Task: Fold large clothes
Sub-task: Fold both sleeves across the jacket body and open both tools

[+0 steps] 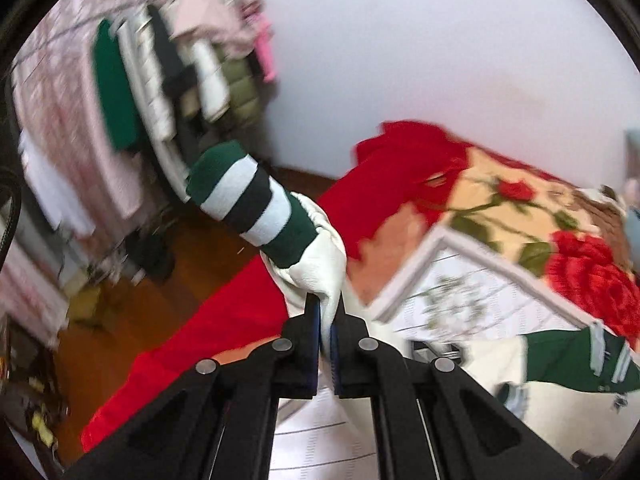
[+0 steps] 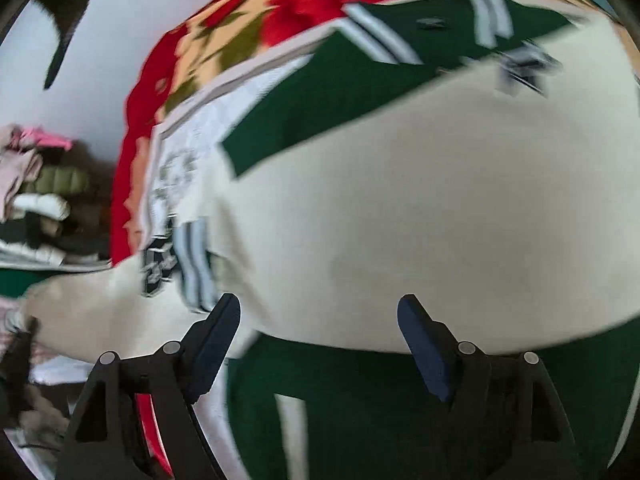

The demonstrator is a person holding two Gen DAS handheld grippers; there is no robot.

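Observation:
A large cream and dark green jacket [image 2: 400, 208] with white stripes lies spread on the bed. My left gripper [image 1: 326, 316] is shut on its cream sleeve [image 1: 320, 264] and holds it up off the bed. The sleeve's green, white and black striped cuff [image 1: 248, 200] points up and left. The jacket's body shows at the lower right of the left wrist view [image 1: 568, 364]. My right gripper [image 2: 318, 320] is open and empty just above the cream panel, near the green hem [image 2: 380, 408].
The bed has a red and cream rose blanket [image 1: 540, 220] and a white printed sheet [image 1: 460, 292]. A rack of hanging clothes [image 1: 160, 80] stands at the left by a white wall. Brown wooden floor [image 1: 132, 300] lies beside the bed.

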